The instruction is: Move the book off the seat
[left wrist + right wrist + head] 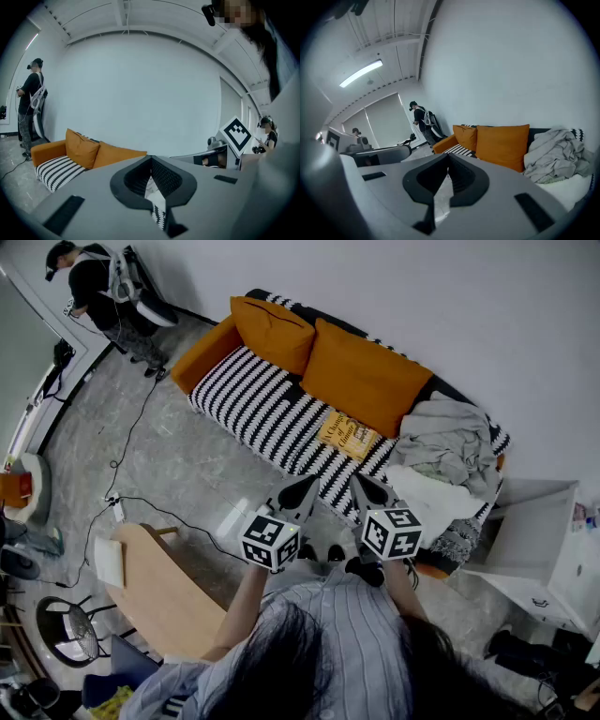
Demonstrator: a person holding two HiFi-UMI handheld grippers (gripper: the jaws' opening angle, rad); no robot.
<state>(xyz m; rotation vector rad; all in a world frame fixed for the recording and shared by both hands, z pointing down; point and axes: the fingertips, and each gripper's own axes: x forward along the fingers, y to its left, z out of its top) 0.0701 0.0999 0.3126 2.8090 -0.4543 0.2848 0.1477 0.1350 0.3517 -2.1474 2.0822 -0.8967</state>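
Observation:
A yellow book (pixel 348 435) lies flat on the black-and-white striped seat of a sofa (pixel 253 404), in front of the larger orange cushion (pixel 362 377). Both grippers hover side by side in front of the sofa, short of its front edge and apart from the book. My left gripper (pixel 307 486) is shut with nothing in it. My right gripper (pixel 359 484) is shut and empty too. In the left gripper view the shut jaws (pixel 151 165) point at the sofa (pixel 56 168). The right gripper view shows its closed jaws (pixel 446 165) and the orange cushion (pixel 502 143); the book is hidden there.
A grey blanket (pixel 450 442) and white bedding (pixel 433 498) are heaped on the sofa's right end. A smaller orange cushion (pixel 273 332) leans at the left. A wooden table (pixel 164 592) stands at my left, a white cabinet (pixel 548 545) at right. Cables (pixel 127 493) cross the floor. A person (pixel 98 292) stands far left.

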